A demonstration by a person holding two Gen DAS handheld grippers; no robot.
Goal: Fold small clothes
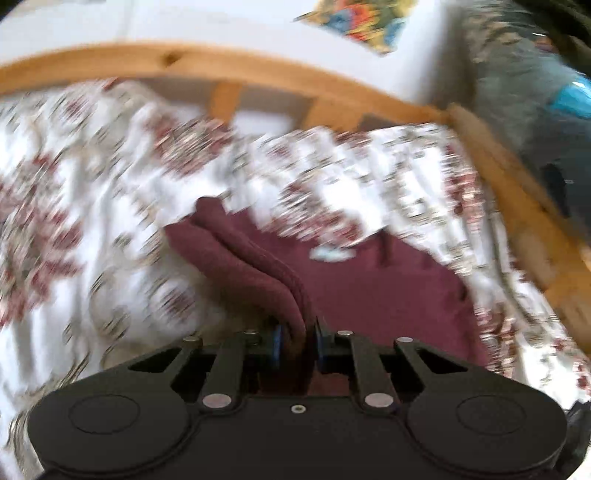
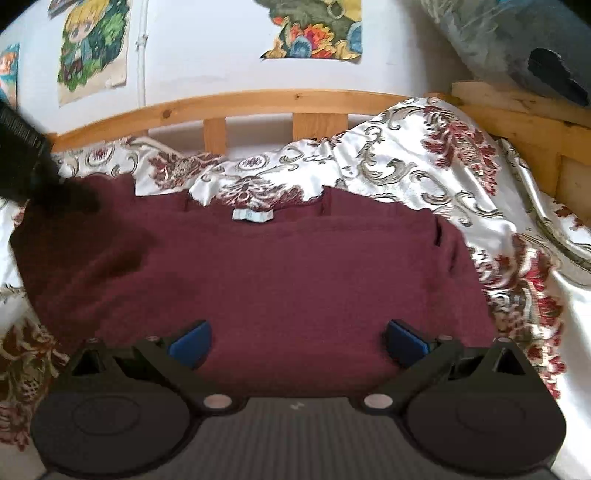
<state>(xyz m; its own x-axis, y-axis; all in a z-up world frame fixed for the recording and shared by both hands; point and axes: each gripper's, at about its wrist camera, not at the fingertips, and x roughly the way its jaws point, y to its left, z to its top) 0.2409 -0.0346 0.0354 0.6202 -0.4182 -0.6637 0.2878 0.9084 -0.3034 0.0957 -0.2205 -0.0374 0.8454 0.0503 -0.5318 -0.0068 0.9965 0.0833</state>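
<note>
I counted one dark red top (image 2: 280, 273) on the bed, with one small pale tag (image 2: 253, 216) at its neck. There was one flowery bed cover (image 2: 424, 166). I saw two grippers, left (image 1: 298, 341) and right (image 2: 297, 338). Three pictures (image 2: 317, 29) hung on the wall. The wooden rail (image 2: 258, 98) showed three short posts.

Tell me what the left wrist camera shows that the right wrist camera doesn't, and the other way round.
Only the left wrist view shows the left gripper shut on a lifted fold of the maroon garment. Only the right wrist view shows the right gripper open over the flat garment, and a cartoon poster on the wall. Both show the garment's pale label, the patterned bedspread and the wooden bed rail.
</note>
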